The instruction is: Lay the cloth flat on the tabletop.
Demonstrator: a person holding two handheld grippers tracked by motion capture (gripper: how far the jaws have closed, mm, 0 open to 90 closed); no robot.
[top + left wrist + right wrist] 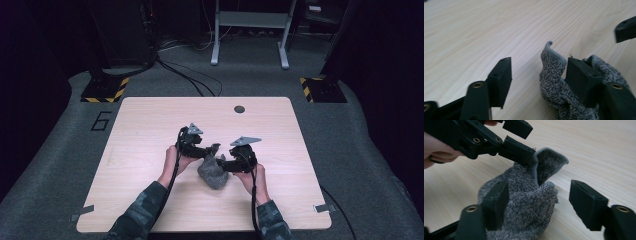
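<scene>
Grey knitted glove lies bunched at table centre. Left gripper, at its 11 o'clock, and right gripper, at 3 o'clock, both gape unclenched; each should pinch one cuff edge.

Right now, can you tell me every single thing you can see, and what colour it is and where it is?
Knitted glove: one, speckled grey, crumpled near the middle of the table, between the two grippers.
Table: one, light wood, in the middle of the floor.
Round hole cover: one, dark, near the table's far edge.
Tape strips: two, grey, at the table's near corners.
Metal frame: one, pale grey, on the floor behind the table.
Striped feet: two, yellow and black, either side beyond the table.
Left gripper: one, black, jaws apart, one jaw tucked into the glove's cuff.
Right gripper: one, black, jaws apart around the glove.
Camouflage sleeves: two, at the bottom.
</scene>
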